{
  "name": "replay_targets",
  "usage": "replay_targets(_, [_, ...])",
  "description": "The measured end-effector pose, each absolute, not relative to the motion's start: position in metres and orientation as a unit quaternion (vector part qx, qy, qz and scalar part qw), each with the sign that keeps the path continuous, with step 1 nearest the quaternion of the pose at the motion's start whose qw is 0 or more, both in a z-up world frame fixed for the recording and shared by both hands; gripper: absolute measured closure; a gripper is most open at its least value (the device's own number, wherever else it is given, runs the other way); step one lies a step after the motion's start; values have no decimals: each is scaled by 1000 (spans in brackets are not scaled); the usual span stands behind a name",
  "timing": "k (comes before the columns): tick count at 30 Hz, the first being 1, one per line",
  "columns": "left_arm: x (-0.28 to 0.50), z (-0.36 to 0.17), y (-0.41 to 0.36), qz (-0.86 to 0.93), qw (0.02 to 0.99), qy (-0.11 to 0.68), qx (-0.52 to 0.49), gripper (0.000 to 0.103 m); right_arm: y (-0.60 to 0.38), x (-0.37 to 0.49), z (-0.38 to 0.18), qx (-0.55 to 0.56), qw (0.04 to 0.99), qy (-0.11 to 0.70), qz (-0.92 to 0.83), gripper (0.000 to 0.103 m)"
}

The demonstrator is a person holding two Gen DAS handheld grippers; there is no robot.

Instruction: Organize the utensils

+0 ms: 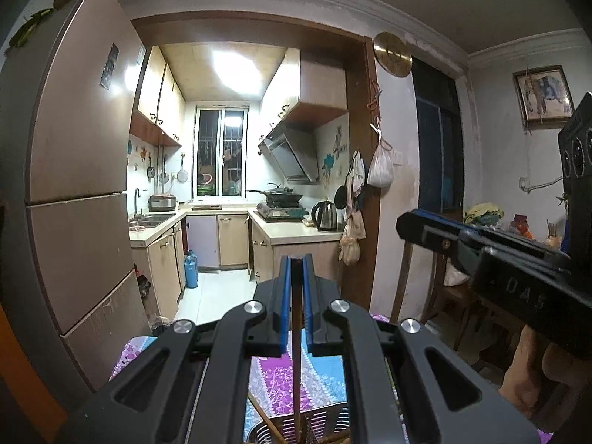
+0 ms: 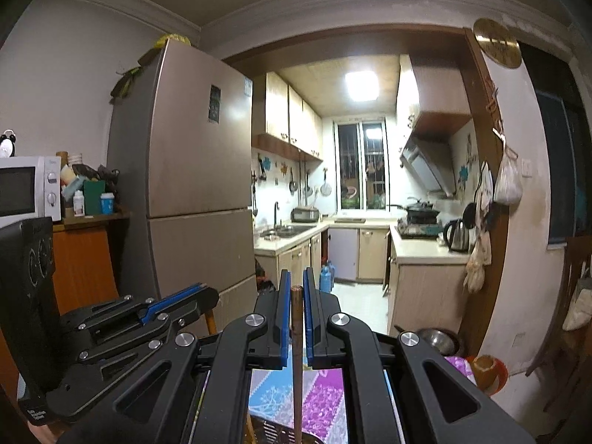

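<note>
We had a chopstick (image 1: 296, 333) standing upright between the blue pads of the left claw (image 1: 295, 259), its top end just reaching the fingertips and its lower end running down into a perforated metal utensil holder (image 1: 296, 429) at the near edge of the bench (image 1: 281, 377), which wore a purple and blue flowered cloth. The left claw was nearly together, pinched on that stick. A second wooden stick (image 1: 262, 412) leaned slanted in the holder beside it.

On the other side we had the same picture: the right claw (image 2: 295, 277) was clamped on its own chopstick (image 2: 297, 333), brown, upright, its round top showing between the pads, its foot dropping toward a dark slotted basket (image 2: 281, 431) at the bench's near edge. We could not tell whether that basket and the metal holder were one and the same.

By our reckoning we were mid-task: at least one stick sat in the holder, two were in hand and not yet released. Whether they were going in or coming out, we could not say, nor how many utensils were left.

Beyond the bench stood the fridge (image 2: 192, 170) and the kitchen doorway.
</note>
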State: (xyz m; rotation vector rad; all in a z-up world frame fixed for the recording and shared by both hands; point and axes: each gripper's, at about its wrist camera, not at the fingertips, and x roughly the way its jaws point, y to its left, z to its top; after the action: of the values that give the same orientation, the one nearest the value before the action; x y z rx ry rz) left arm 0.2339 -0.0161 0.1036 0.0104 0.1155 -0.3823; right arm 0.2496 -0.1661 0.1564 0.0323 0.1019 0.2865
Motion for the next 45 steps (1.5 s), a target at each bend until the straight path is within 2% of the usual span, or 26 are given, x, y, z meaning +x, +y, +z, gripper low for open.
replay_targets(11, [252,85,-20,-189,978,82,2,98,-161,268,130,18,985,81,152,95])
replay_targets(13, [253,84,-20,-189,978,84,4,96,-162,268,129,17,985,83,152,92])
replay_targets(15, [253,85,-19,-188,979,84,4,85,-163,266,129,19,985,79,150,76])
replay_targets(16, [252,85,-18,-186,979,83,4,76,-163,265,130,20,985,78,150,75])
replay_targets(17, [251,86,-17,-183,980,82,3,73,-164,264,131,21,986,76,149,75])
replay_targets(21, [247,89,-13,-175,981,80,0,68,-166,254,136,23,987,67,147,73])
replay_targets(23, [241,93,-8,-167,983,75,-4,60,-168,244,140,22,987,59,146,71])
replay_targets(25, [231,98,-3,-161,984,69,-8,56,-171,229,145,20,988,48,146,68])
replay_targets(26, [227,100,-1,-160,985,65,-9,52,-171,220,148,17,989,40,144,64])
replay_targets(28, [212,104,6,-152,987,52,-12,46,-174,197,154,13,990,21,141,48])
replay_targets(29, [201,107,11,-147,988,44,-12,42,-175,186,156,12,990,14,141,33])
replay_targets(30, [192,109,15,-142,989,38,-10,39,-176,173,157,11,990,5,140,23])
replay_targets(31, [178,111,21,-134,991,28,-8,34,-177,155,157,10,990,-6,137,19])
replay_targets(33, [154,112,31,-123,992,11,-7,24,-179,126,154,10,991,-20,134,4])
replay_targets(35, [131,111,41,-111,994,-2,-8,9,-179,100,149,8,991,-31,129,4])
replay_targets(36, [117,109,46,-104,994,-8,-10,7,-178,86,145,8,992,-34,124,4])
replay_targets(45, [30,77,63,-77,997,-16,17,6,-173,-1,93,22,994,-17,105,4])
